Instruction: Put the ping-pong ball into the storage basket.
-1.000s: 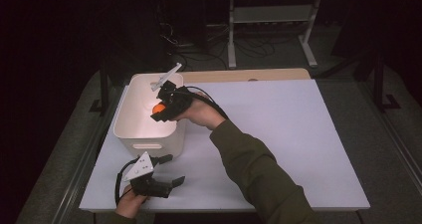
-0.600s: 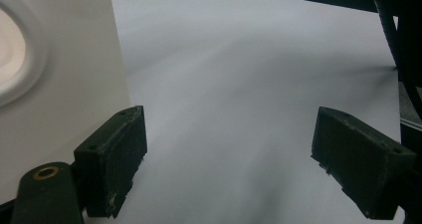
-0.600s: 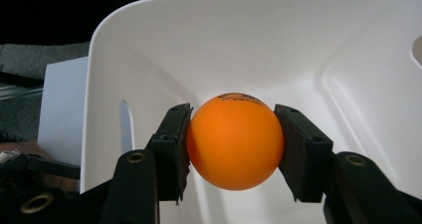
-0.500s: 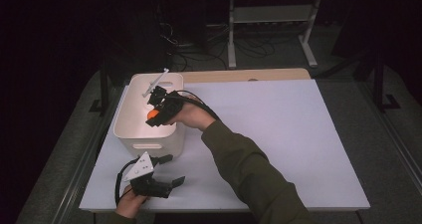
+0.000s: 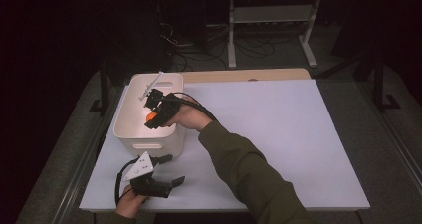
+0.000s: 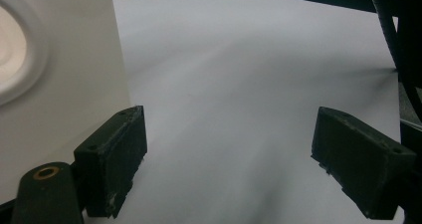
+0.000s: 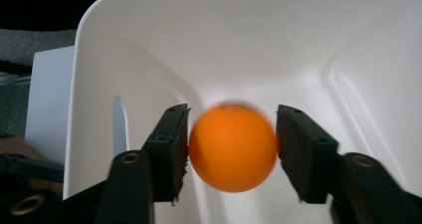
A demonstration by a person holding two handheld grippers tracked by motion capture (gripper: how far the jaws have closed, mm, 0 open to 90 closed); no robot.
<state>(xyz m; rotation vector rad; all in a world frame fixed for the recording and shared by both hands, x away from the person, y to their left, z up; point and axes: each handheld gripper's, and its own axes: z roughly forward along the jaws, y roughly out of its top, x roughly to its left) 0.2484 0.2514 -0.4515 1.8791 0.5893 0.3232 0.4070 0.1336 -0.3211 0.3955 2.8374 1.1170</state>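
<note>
- Orange ball [image 7: 232, 147] sits between the two jaws of the right gripper [image 7: 233, 110], inside the mouth of the white bin [image 7: 278, 45], above its floor.
- The jaws have just been opening with the ball between them. The ball is blurred while the jaws are sharp, so I judge the pads have let go and it is starting to drop. A thin gap shows at one pad; at the other I cannot tell contact from blur.
- Reason for the position: the gripper is tipped down into the bin so that a released ball lands inside the walls instead of bouncing onto the table [image 5: 298, 134].
- In the high view the person's right hand [image 5: 186, 117] reaches over the bin's near right corner, and the sleeve [image 5: 239, 169] comes in from that side.
- Left gripper [image 6: 229, 134] lies on the table just in front of the bin, jaws wide apart, nothing between them. One jaw is close beside the bin's front wall; I cannot tell if it touches.
- Judgement: the left gripper is parked out of the way and plays no part in this drop.
- Next check: ball at rest on the bin floor.
</note>
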